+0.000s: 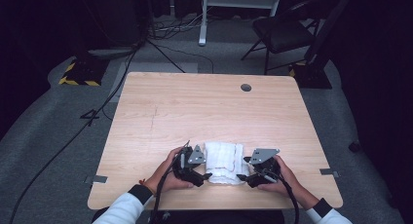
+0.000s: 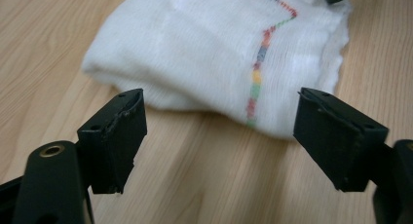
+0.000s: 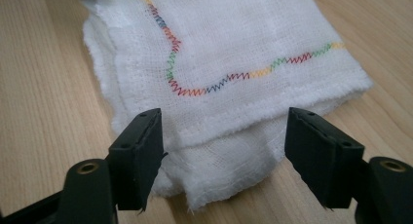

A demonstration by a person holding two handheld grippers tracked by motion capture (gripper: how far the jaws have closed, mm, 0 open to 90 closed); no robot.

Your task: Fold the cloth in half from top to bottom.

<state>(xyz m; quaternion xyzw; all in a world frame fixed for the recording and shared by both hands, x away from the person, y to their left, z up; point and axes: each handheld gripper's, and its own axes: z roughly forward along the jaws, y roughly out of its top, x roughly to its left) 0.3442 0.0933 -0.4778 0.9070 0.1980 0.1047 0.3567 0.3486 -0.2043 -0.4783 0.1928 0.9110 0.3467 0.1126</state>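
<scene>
A folded white cloth (image 1: 223,161) with a multicoloured zigzag seam lies near the front edge of the wooden table (image 1: 195,107). My left gripper (image 1: 204,174) sits at the cloth's left side, held by a hand. In the left gripper view its jaws (image 2: 221,96) stand open just short of the cloth (image 2: 204,44), with bare wood between them. My right gripper (image 1: 242,171) is at the cloth's right side. In the right gripper view its jaws (image 3: 225,116) are open and straddle the layered edge of the cloth (image 3: 234,39) without pressing on it.
The table's front edge runs just behind both hands. A round cable hole (image 1: 246,87) sits at the far right of the tabletop. Beyond the table are a black chair (image 1: 282,31), floor cables (image 1: 97,112) and a hazard-striped base (image 1: 78,77).
</scene>
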